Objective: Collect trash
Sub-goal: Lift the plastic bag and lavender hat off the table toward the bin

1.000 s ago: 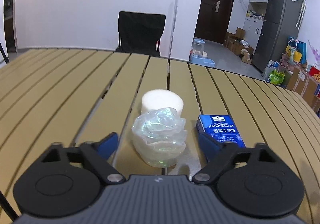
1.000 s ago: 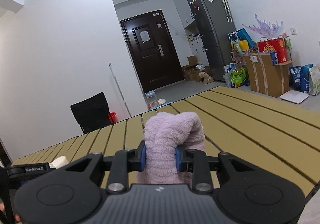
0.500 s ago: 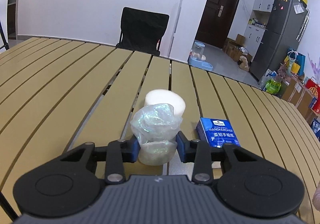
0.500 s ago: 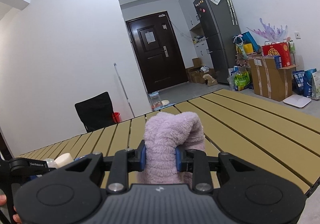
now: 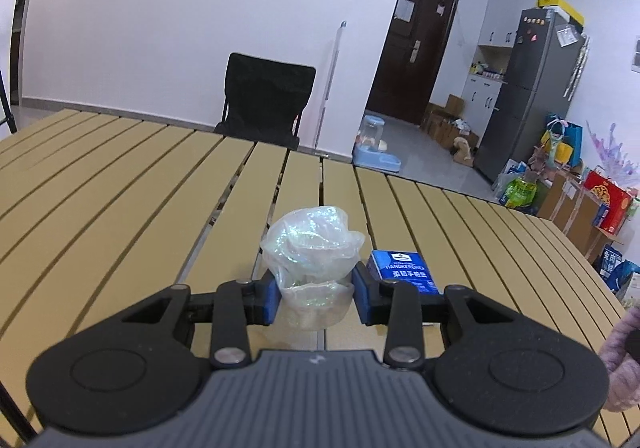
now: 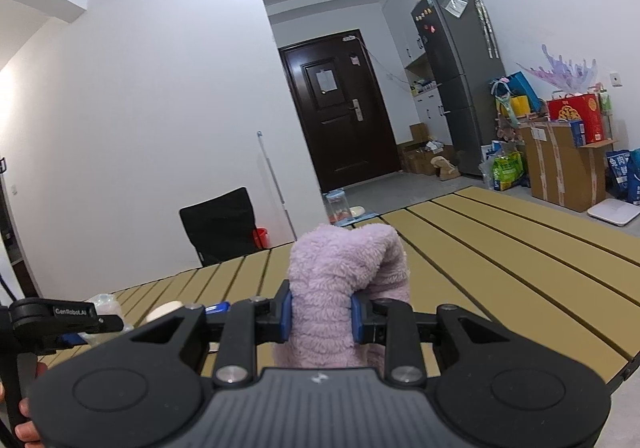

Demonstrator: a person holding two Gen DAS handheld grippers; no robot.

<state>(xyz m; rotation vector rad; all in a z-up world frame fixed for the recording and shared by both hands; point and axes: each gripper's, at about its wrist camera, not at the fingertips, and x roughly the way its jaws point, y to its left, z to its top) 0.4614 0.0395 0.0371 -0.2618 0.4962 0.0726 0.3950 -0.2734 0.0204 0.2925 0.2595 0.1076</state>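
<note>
Your left gripper (image 5: 314, 298) has its blue pads (image 5: 269, 300) pressed against both sides of a crumpled clear plastic wrapper (image 5: 312, 252), iridescent in the light. The wad bulges up and forward past the fingertips, and its lower part sags below them. Whether it is clear of the slatted table (image 5: 120, 184) or touching it, you cannot tell from this view.

Just past your left gripper's right-hand finger lies a blue handkerchief tissue pack (image 5: 404, 272), flat on the slats, partly hidden by the finger linkage. It is close beside the finger but not between the pads.

Your right gripper (image 6: 322, 312) is clamped narrow on a lilac fuzzy cloth (image 6: 344, 272). The fabric is squeezed between the two pads, mounds up above them and folds over toward the right-hand finger. A strip of it also hangs down behind that finger.

To the left of the right gripper's fingers, low in the right wrist view, you can see the left gripper's black body with the wrapper at its tip. A round white object (image 6: 164, 310) sits on the table beside it. Your hand (image 6: 26, 426) shows at the bottom left corner.

Beyond both sets of fingertips, past the table's far edge, stands a black chair (image 5: 266, 104).
</note>
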